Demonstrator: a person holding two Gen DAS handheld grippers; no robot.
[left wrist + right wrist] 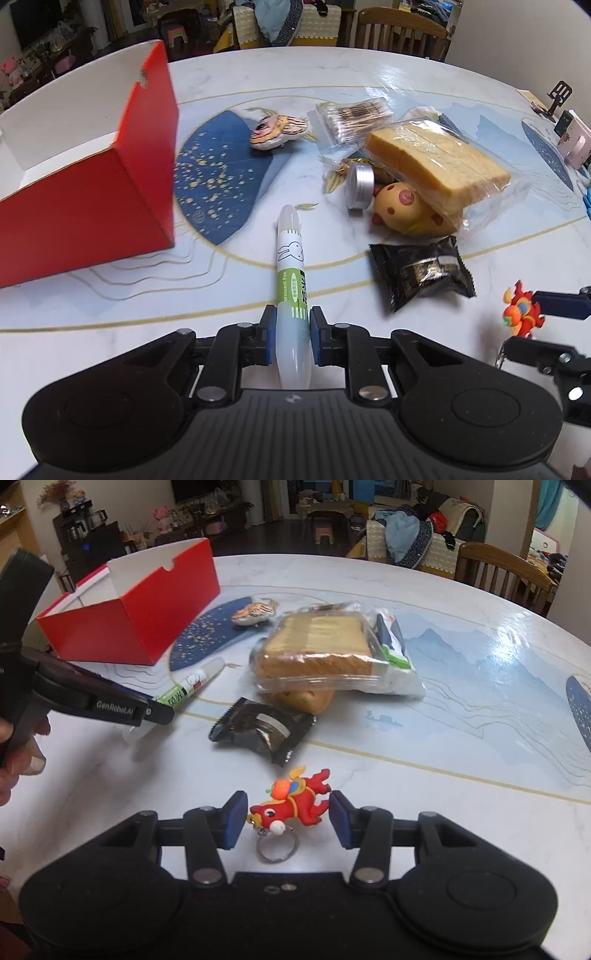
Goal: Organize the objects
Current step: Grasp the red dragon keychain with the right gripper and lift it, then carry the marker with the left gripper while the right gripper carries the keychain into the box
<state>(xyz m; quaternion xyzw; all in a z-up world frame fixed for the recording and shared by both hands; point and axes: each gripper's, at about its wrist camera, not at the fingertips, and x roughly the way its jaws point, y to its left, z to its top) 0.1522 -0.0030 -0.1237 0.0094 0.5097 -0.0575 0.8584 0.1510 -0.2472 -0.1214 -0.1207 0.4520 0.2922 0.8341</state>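
Note:
My left gripper [292, 321] is shut on a white and green pen [290, 251] with a rabbit drawing, and the pen points away over the table. An open red box [92, 206] with a white inside stands just to its left. In the right wrist view my right gripper [288, 812] is shut on a small red horse keychain toy [291, 805], one pad at its head and one at its legs, with the key ring [277, 845] hanging below. From that view the left gripper [155, 712], held by a hand, carries the pen [195, 681] in front of the red box [147, 616].
A bagged bread loaf [436, 162] lies over a yellow spotted toy [399, 210] mid-table, next to a metal tin [360, 182]. A black snack packet [421, 273] is nearer. A cotton swab pack [354, 118] and a striped plush [277, 131] sit beyond. A wooden chair [402, 29] stands at the far edge.

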